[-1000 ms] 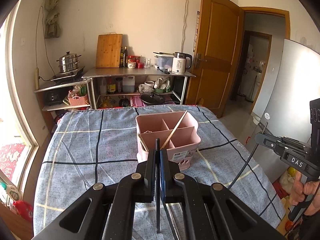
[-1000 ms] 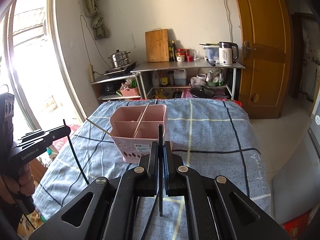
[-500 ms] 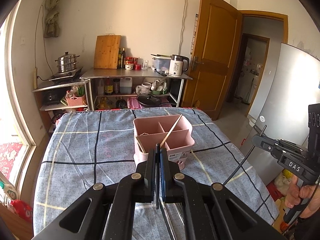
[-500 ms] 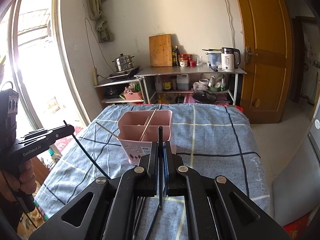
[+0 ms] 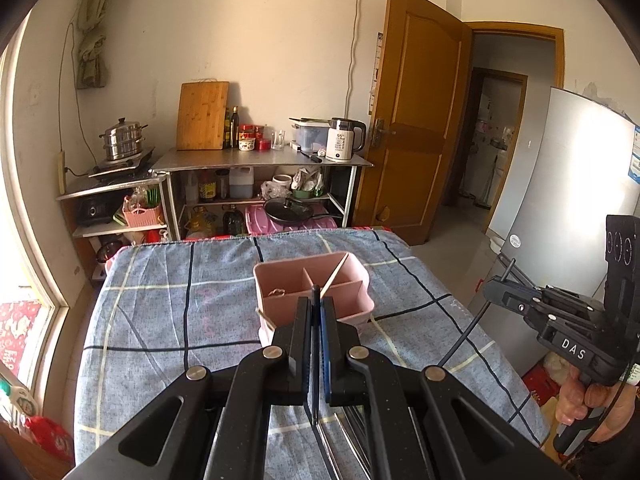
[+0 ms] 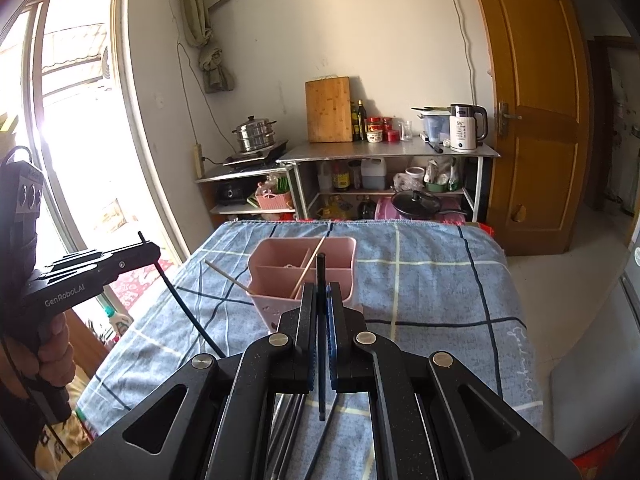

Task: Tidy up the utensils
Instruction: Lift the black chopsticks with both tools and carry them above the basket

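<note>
A pink divided utensil holder [image 5: 280, 280] [image 6: 340, 252] stands on the blue checked tablecloth [image 5: 160, 320]. One wooden chopstick [image 5: 335, 275] leans inside it; another [image 6: 226, 274] juts out over its left rim. My left gripper [image 5: 316, 300] [image 6: 150, 249] is shut on a black chopstick [image 5: 315, 408] [image 6: 184, 308], raised in front of the holder. My right gripper [image 6: 321, 286] [image 5: 490, 290] is shut on another black chopstick [image 6: 320, 268] [image 5: 464, 340], also short of the holder. More utensils [image 5: 352, 428] lie on the cloth under the grippers, mostly hidden.
Beyond the table's far edge stands a metal shelf unit [image 5: 260, 160] with a kettle, a cutting board, jars and pans. A wooden door [image 5: 416, 120] and a grey fridge [image 5: 568, 184] are on the right, a window [image 6: 80, 140] on the left.
My left gripper has risen with its black chopstick, so the holder sits lower and smaller in its view. The right gripper has stayed nearly in place, still clamped.
</note>
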Demonstrator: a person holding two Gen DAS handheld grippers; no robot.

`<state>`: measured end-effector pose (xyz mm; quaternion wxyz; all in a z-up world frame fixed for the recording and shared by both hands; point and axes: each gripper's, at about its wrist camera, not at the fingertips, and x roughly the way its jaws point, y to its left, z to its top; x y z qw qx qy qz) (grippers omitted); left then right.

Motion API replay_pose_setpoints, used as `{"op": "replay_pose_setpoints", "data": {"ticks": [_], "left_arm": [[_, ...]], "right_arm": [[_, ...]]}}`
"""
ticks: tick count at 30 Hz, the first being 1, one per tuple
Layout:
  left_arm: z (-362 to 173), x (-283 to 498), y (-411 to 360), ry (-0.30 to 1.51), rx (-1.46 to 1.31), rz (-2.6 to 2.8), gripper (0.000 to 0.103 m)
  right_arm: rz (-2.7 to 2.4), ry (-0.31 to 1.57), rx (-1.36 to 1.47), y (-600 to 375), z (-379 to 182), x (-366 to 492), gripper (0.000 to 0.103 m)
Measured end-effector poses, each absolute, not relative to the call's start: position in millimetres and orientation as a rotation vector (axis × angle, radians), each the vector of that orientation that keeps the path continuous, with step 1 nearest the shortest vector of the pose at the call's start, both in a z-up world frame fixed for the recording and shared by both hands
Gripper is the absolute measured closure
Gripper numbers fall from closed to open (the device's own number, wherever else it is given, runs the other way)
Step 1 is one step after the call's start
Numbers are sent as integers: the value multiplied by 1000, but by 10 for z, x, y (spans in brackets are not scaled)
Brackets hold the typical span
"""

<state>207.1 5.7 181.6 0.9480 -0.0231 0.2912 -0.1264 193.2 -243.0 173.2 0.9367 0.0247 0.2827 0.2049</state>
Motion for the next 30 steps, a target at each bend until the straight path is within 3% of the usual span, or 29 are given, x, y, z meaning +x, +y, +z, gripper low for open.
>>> {"op": "replay_pose_setpoints", "data": {"ticks": [18, 30], "left_arm": [[2476, 2586, 34, 505, -39, -253, 99], [2443, 3020, 206, 503, -62, -204, 99]], "right_arm": [[457, 480, 49, -2158, 2238, 2305, 99], [471, 450, 87, -2002, 2337, 2655, 99]]}}
